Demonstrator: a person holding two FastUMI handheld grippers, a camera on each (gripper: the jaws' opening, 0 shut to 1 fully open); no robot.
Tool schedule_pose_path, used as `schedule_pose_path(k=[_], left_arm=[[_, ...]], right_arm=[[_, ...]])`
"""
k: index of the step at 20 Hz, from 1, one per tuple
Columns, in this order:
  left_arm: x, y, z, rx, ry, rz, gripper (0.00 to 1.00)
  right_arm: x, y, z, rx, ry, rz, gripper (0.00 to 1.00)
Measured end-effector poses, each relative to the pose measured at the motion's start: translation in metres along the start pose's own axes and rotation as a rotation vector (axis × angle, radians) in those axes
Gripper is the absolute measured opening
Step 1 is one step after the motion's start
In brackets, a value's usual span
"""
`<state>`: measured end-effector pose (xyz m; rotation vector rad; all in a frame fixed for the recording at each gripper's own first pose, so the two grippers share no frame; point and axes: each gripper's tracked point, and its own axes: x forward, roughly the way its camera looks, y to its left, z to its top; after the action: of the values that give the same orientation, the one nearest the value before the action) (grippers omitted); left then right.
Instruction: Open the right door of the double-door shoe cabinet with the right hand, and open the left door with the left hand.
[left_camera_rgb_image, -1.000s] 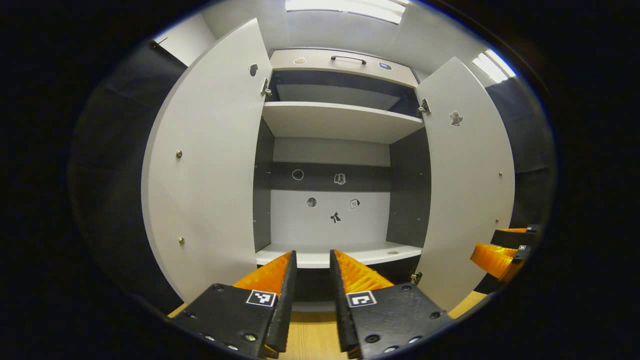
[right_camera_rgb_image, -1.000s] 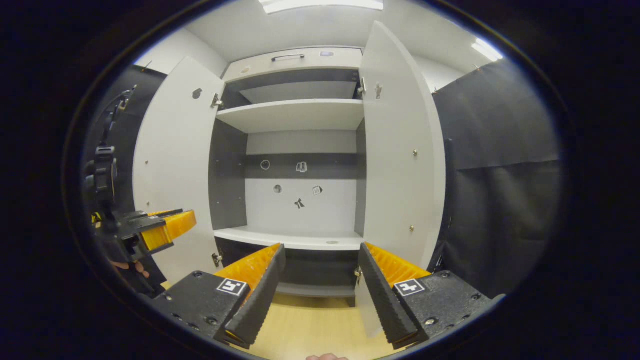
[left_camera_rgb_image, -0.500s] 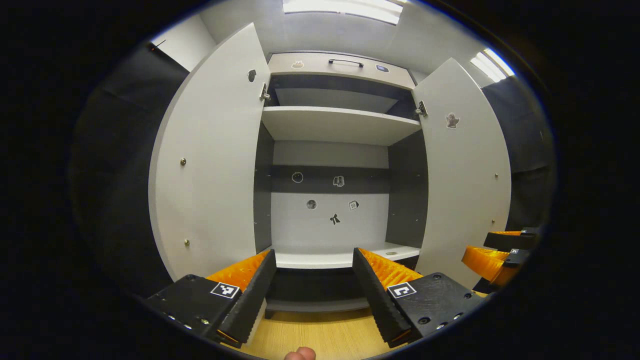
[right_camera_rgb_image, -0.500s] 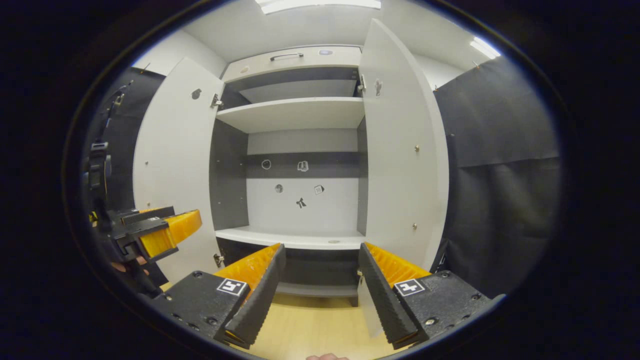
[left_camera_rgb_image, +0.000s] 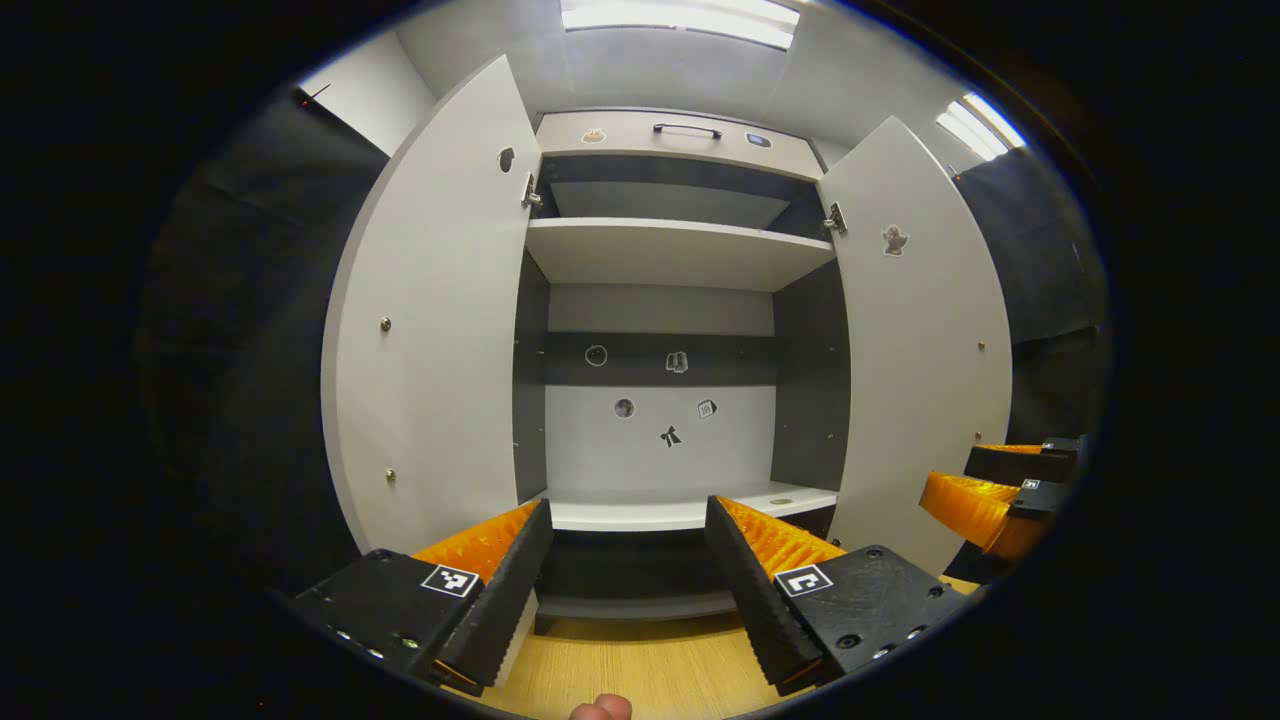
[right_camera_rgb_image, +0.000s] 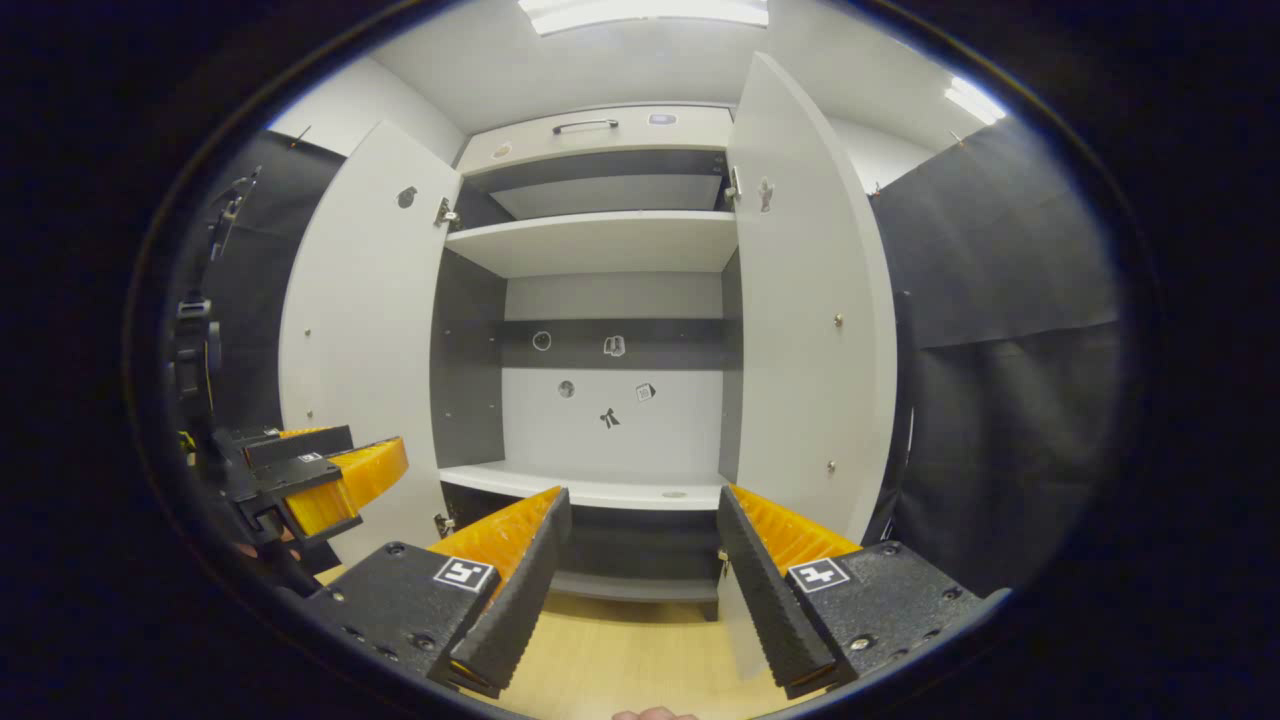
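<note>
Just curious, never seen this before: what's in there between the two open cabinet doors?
In the left gripper view, between the left door and right door are bare shelves and a back panel with small stickers.

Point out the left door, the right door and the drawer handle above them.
left door (left_camera_rgb_image: 440, 330), left gripper view, middle of its inner face.
right door (right_camera_rgb_image: 805, 320), right gripper view, middle of its inner face.
drawer handle (left_camera_rgb_image: 687, 129), left gripper view, bar's middle.

Both doors swung wide: left door (left_camera_rgb_image: 430, 330) at frame left, right door (left_camera_rgb_image: 920, 350) at frame right. Open gap between them leads straight into cabinet interior. Upper shelf (left_camera_rgb_image: 680, 250) and lower shelf (left_camera_rgb_image: 690, 512) bound the bare middle bay.
</note>
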<state>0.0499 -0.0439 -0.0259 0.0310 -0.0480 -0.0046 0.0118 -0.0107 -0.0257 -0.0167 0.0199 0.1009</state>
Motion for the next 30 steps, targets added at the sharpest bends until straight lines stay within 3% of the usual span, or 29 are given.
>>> schedule_pose_path(k=[30], left_arm=[[-0.008, -0.014, -0.002, 0.018, 0.018, -0.039, 0.92]], right_arm=[[-0.005, 0.003, -0.001, 0.032, -0.007, -0.002, 0.92]])
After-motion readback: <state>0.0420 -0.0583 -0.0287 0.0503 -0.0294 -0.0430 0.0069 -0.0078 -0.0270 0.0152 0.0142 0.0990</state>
